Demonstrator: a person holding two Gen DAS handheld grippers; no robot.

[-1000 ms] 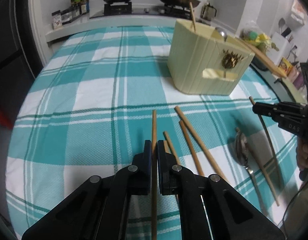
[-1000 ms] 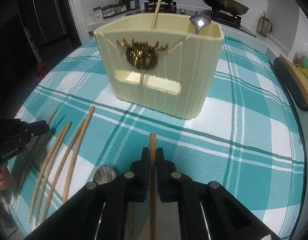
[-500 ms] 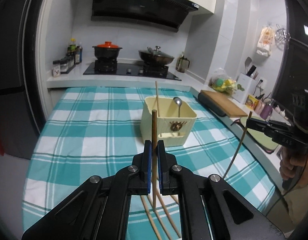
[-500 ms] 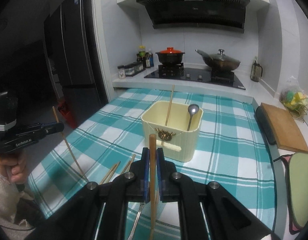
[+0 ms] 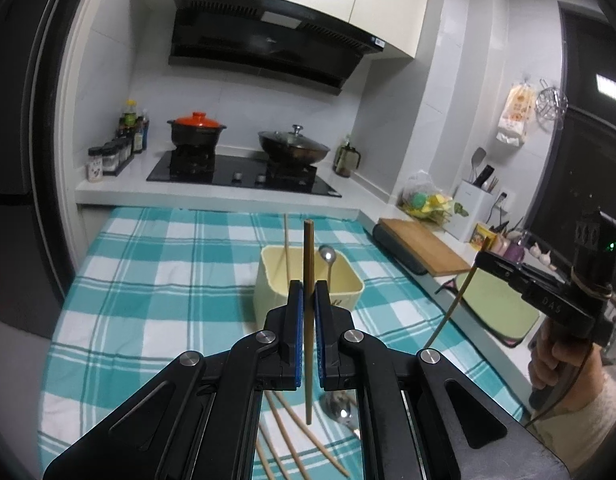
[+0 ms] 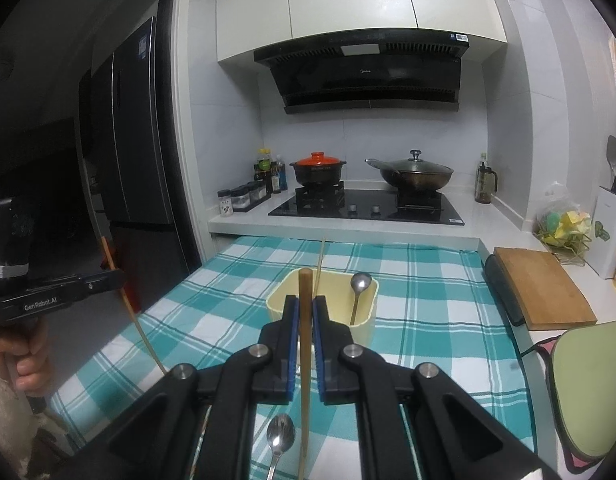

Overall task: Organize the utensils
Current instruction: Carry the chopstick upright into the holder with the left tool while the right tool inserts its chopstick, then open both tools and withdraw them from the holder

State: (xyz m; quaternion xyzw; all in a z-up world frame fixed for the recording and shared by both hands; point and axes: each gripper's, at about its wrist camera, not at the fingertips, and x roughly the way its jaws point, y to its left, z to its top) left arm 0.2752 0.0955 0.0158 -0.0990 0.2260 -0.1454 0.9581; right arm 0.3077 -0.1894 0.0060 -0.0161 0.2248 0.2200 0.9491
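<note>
My left gripper [image 5: 308,286] is shut on a wooden chopstick [image 5: 308,360], held upright high above the checked tablecloth [image 5: 148,280]. My right gripper [image 6: 305,302] is shut on a second chopstick [image 6: 304,380], also upright. Beyond both stands the cream utensil holder [image 5: 268,292] [image 6: 363,328], holding one chopstick [image 6: 319,260] and a spoon [image 6: 360,282]. Below lie loose chopsticks [image 5: 284,440] and a spoon [image 5: 339,412] [image 6: 280,440]. The other gripper shows at the edge of each view, right [image 5: 481,258] and left [image 6: 118,276], each in a person's hand.
A hob [image 6: 363,208] carries a red-lidded pot [image 6: 317,168] and a lidded wok [image 6: 415,172] behind the table. Spice jars [image 6: 244,196] stand at its left. A wooden board [image 6: 543,288] and a green mat [image 6: 587,380] lie at the right. A dark fridge [image 6: 132,160] stands left.
Both grippers have risen well above the table, each carrying its chopstick off the cloth. The views have tilted up from the tabletop to the holder and the kitchen wall.
</note>
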